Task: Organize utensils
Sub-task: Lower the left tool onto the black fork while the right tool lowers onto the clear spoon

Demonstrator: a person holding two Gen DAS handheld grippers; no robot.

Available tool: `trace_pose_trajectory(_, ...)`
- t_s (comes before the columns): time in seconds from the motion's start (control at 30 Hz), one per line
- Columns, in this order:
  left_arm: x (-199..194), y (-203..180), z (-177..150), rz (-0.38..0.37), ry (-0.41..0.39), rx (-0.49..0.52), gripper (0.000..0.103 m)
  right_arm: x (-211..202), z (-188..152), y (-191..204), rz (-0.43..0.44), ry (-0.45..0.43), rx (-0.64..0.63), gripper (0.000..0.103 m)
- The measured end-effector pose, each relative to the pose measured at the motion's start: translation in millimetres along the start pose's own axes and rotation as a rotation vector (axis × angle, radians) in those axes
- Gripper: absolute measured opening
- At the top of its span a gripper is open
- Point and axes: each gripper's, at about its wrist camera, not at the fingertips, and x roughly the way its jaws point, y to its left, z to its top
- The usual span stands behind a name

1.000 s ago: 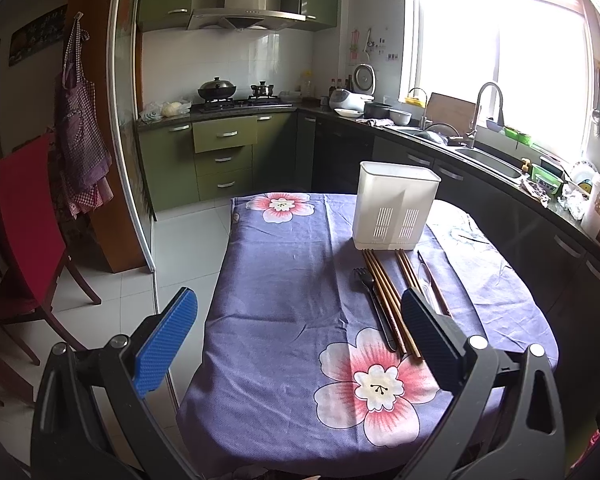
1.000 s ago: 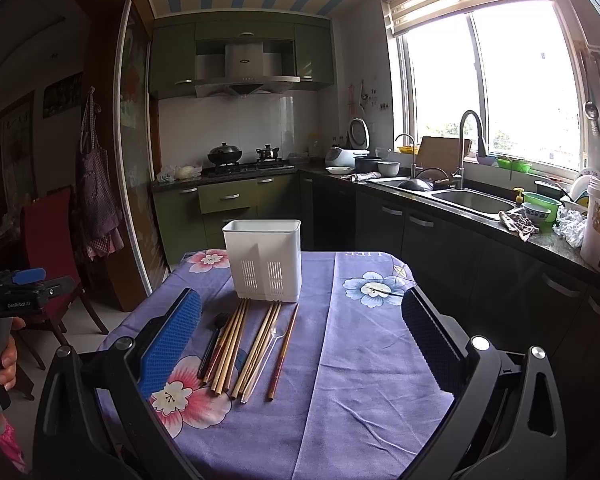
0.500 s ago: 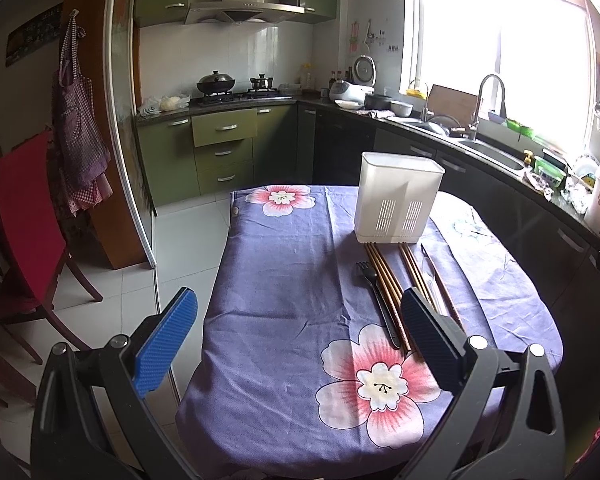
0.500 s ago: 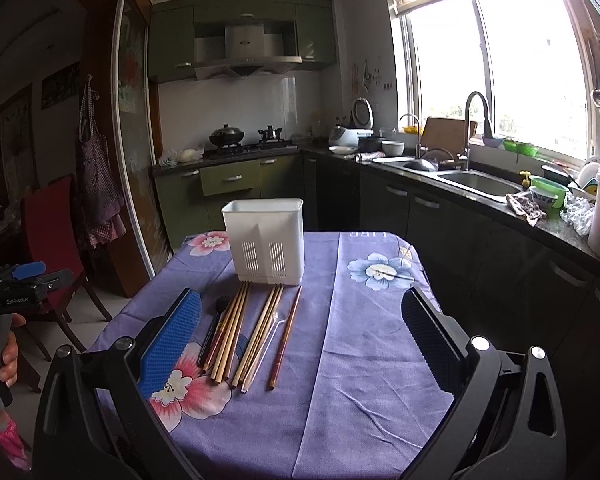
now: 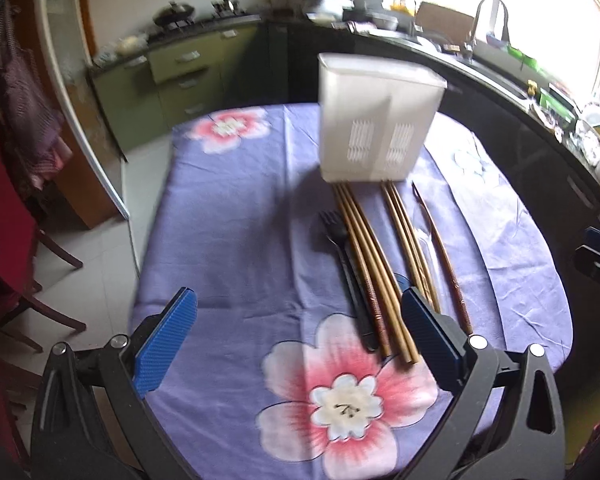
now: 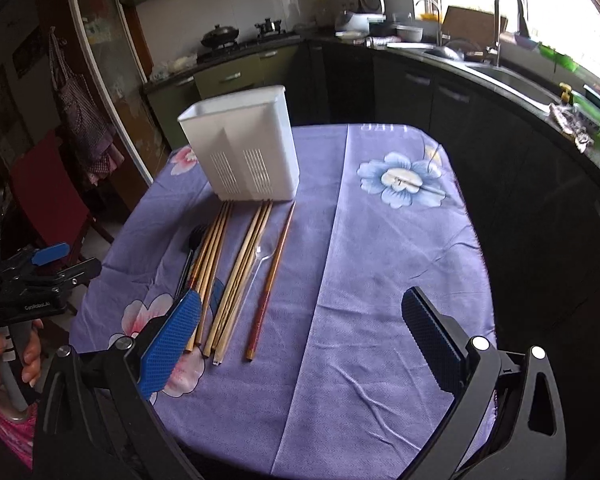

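Utensils all loose on worktop point(image 6: 400, 280), none in the white holder point(image 6: 244, 152) yet. Holder stands upright at upper centre of right-wrist view; looks thin plastic, prob. light, could tip if bumped at rim.

Chopsticks point(image 6: 228, 264) lie in parallel bunches, tips touching or nearly touching holder base, butt ends toward lower left of frame. Stiff, light, smooth; likely to roll or slip. Best pinch across the shaft near butt end, one or two at a time. Dark reddish chopstick point(image 6: 272, 280) lies apart, rightmost = easiest first pick. Clear plastic spoon point(image 6: 256, 268) just beside it: thin, hard to see. Black fork point(image 5: 340, 248) leftmost.

Left claw point(image 5: 296, 340) wide open, empty, above near worktop edge. Right claw point(image 6: 300, 344) also open, empty.

Room: right half of cloth bare, good approach. Near edge close to butt ends; a nudge toward it might drop sticks to the floor.
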Motion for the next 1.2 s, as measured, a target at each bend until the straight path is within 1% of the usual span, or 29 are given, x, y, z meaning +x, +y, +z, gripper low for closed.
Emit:
trace_pose_trajectory(0.07, 20, -10, 9, 0.006, 0.043, 0.016, 0.097, 19, 8, 0, 0.015, 0.058, 0.003, 0.098)
trace_pose_trajectory(0.13, 37, -16, 16, 0.025, 0.077, 0.021, 0.097, 35, 14, 1, 0.011, 0.110, 0.008, 0.094)
trace_pose_trajectory(0.17, 47, -18, 20, 0.029, 0.097, 0.020, 0.096, 43, 18, 1, 0.013, 0.134, 0.014, 0.090)
trace_pose_trajectory(0.2, 56, -20, 23, 0.035, 0.119, 0.017, 0.094, 50, 20, 2, 0.022, 0.164, 0.020, 0.085)
trace_pose_trajectory(0.23, 64, -21, 25, 0.037, 0.140, 0.010, 0.088, 58, 23, 2, 0.030, 0.192, 0.025, 0.082)
trace_pose_trajectory(0.33, 84, -21, 29, 0.020, 0.205, -0.010, 0.078, 78, 31, 4, 0.022, 0.259, 0.039, 0.076)
trace_pose_trajectory(0.37, 90, -21, 29, 0.019, 0.223, -0.016, 0.076, 84, 34, 5, 0.010, 0.274, 0.041, 0.070)
trace_pose_trajectory(0.4, 95, -21, 30, 0.018, 0.238, -0.021, 0.072, 91, 36, 7, 0.001, 0.288, 0.043, 0.064)
trace_pose_trajectory(0.47, 100, -20, 31, 0.025, 0.257, -0.026, 0.068, 101, 40, 9, 0.004, 0.320, 0.056, 0.058)
trace_pose_trajectory(0.53, 106, -19, 33, 0.030, 0.277, -0.037, 0.059, 112, 43, 10, 0.027, 0.357, 0.071, 0.055)
trace_pose_trajectory(0.6, 112, -19, 34, 0.033, 0.298, -0.042, 0.056, 119, 45, 14, 0.033, 0.373, 0.079, 0.050)
trace_pose_trajectory(0.7, 121, -17, 34, 0.035, 0.326, -0.061, 0.049, 125, 48, 19, 0.049, 0.382, 0.079, 0.046)
trace_pose_trajectory(0.77, 126, -16, 35, 0.034, 0.339, -0.067, 0.047, 128, 48, 23, 0.055, 0.390, 0.073, 0.043)
trace_pose_trajectory(0.83, 130, -17, 36, 0.036, 0.347, -0.072, 0.043, 130, 48, 25, 0.054, 0.394, 0.069, 0.043)
trace_pose_trajectory(1.03, 136, -23, 40, 0.011, 0.351, -0.089, 0.042, 132, 47, 20, 0.056, 0.393, 0.075, 0.043)
trace_pose_trajectory(1.2, 132, -29, 45, -0.012, 0.331, -0.111, 0.042, 130, 43, 9, 0.053, 0.391, 0.089, 0.043)
